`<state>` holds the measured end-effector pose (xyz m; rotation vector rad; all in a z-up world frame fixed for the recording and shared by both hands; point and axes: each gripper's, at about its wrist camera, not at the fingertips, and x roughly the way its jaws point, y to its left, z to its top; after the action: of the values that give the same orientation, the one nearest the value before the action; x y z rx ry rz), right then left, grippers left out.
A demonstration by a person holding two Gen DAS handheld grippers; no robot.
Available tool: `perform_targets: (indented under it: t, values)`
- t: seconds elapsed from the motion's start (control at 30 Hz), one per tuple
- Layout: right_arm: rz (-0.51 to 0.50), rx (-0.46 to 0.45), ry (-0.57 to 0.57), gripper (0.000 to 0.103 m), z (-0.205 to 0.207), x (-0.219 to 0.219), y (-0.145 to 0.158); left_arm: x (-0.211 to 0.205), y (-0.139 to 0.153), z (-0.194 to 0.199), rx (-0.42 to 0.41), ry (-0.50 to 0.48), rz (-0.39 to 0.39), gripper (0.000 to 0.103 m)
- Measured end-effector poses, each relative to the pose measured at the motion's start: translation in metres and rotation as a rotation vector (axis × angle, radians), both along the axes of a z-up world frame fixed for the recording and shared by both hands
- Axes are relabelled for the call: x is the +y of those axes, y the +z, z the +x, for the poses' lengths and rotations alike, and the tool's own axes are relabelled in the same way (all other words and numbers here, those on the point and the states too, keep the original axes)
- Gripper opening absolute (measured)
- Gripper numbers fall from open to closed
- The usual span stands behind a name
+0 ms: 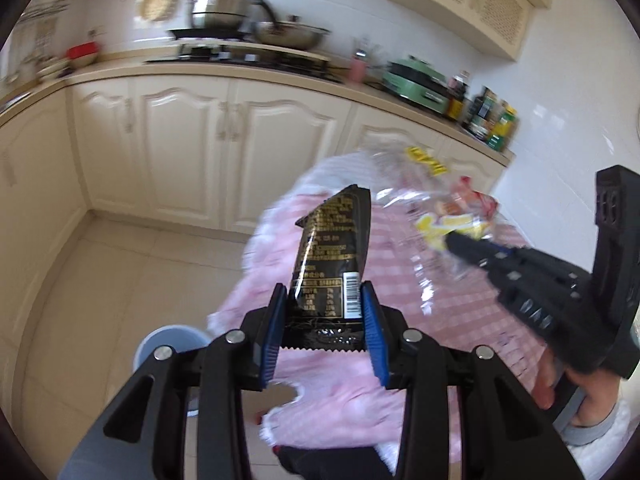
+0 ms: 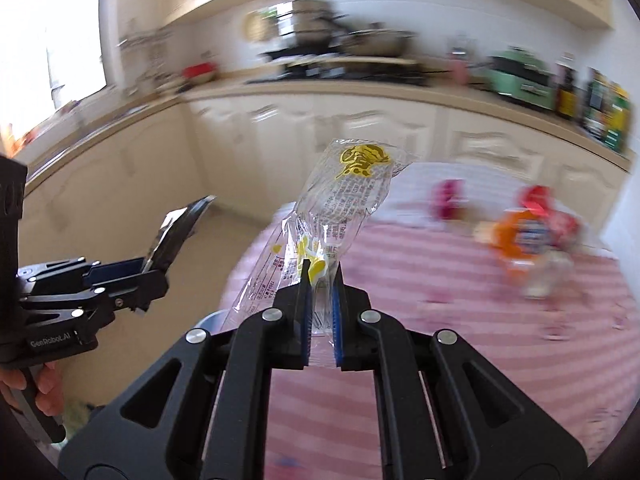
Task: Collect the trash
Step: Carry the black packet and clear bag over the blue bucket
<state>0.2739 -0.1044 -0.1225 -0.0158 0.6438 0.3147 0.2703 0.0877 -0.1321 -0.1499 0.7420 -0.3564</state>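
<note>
Orange packet [image 2: 516,236] beyond right tongs [image 2: 322,276]

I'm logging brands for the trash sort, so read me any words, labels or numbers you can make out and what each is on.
"GenRobot.AI": on the left gripper body.
black wrapper: gold print and a barcode, too small to read.
clear wrapper: yellow logo and fine print, too small to read.
orange packet and bottles: labels blurred.

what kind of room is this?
A home kitchen: a hob with steel pots along the back wall, cream cabinet doors under the counter, and sauce bottles beside a green countertop cooker. A table with a pink checked cloth stands in front.
</note>
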Motion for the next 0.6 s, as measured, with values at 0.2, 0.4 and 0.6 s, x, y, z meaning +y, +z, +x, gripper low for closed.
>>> perform_targets:
  t: [0.2, 0.4, 0.6]
  values:
    - [-0.036, 0.084, 0.169, 0.009, 0.012, 0.112, -0.046, 0.081, -0.034, -0.007, 0.06, 0.146, -0.004, 0.036]
    - [-0.077, 0.227, 0.242, 0.009, 0.046, 0.187, -0.127, 0.14, -0.105, 0.011, 0.191, 0.262, -0.011, 0.036]
    - [-0.092, 0.441, 0.258, 0.009, 0.094, 0.224, -0.23, 0.174, -0.191, 0.05, 0.34, 0.316, -0.019, 0.036]
